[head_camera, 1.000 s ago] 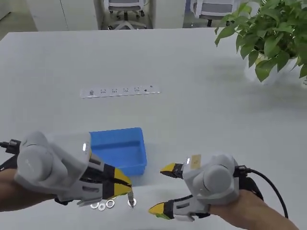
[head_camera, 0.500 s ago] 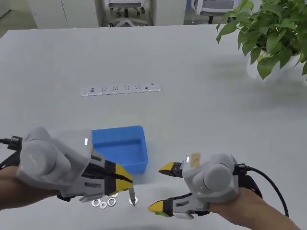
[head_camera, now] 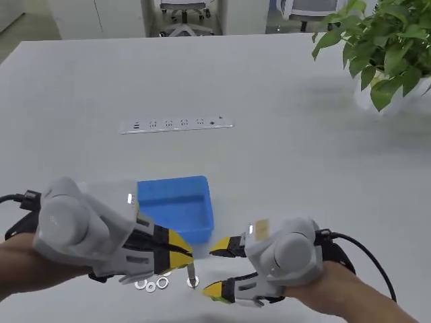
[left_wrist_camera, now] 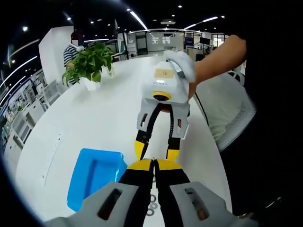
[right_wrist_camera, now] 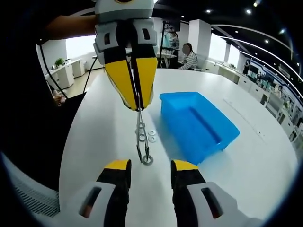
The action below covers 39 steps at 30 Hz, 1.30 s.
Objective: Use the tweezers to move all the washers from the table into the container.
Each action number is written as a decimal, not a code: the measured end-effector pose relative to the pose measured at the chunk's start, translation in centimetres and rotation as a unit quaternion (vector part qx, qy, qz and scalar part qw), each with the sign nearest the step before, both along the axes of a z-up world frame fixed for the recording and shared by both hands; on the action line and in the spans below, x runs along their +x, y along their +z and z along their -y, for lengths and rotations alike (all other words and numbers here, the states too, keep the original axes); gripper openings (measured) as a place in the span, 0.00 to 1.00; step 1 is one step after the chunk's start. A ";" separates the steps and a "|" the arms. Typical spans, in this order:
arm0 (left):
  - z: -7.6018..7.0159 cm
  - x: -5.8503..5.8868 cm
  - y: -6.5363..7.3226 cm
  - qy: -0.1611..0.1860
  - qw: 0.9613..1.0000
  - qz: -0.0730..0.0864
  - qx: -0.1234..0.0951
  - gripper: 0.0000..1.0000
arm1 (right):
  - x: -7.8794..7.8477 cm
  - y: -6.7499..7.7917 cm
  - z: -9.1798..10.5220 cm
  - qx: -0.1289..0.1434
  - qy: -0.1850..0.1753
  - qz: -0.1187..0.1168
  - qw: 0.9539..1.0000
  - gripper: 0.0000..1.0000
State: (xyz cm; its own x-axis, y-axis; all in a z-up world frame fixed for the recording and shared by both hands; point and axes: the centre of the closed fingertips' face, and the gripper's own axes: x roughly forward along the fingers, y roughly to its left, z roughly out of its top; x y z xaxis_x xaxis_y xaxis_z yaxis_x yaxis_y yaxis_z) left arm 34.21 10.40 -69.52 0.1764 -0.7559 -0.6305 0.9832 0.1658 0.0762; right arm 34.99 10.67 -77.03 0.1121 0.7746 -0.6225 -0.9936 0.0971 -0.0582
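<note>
Fingers (right_wrist_camera: 118, 75) of the left gripper (right_wrist_camera: 138, 105) are pinching the tweezers (right_wrist_camera: 140, 130), whose tips are touching one washer (right_wrist_camera: 147, 160) on the table (right_wrist_camera: 94, 142), just ahead of the right gripper's (right_wrist_camera: 149, 172) spread fingers (right_wrist_camera: 116, 176). Three more washers (right_wrist_camera: 152, 136) are lying beside the tweezers, and the blue container (right_wrist_camera: 199, 120) is sitting just beyond them. Slipping is the risk: the flat ring is offering little grip, so a hurried lift may be dropping it

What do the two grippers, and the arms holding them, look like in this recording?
The left gripper and right gripper both have rounded pale grey housings and black jaws with yellow tips. A black cable trails from each, and the right one carries a tan label. The forearms show no sleeves.
</note>
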 end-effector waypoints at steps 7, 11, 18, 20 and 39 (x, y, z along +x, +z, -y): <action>-0.1 0.0 0.0 0.003 1.000 -0.003 0.000 0.05 | -0.5 0.1 -1.1 0.003 0.035 0.002 0.999 0.27; 0.0 0.0 0.0 0.003 1.000 -0.005 0.000 0.05 | -0.7 0.0 -1.5 0.001 0.052 0.002 0.999 0.23; 0.0 0.0 0.0 0.000 1.000 -0.007 0.000 0.05 | -1.0 -0.2 -2.1 -0.004 0.076 0.000 0.997 0.15; -0.1 -0.1 0.0 0.001 1.000 -0.008 0.000 0.05 | -1.0 -0.2 -2.2 -0.005 0.076 0.001 0.997 0.13; 0.1 -0.4 0.0 -0.004 1.000 -0.004 0.005 0.05 | -1.3 -0.3 -2.0 -0.017 0.075 -0.004 0.997 0.09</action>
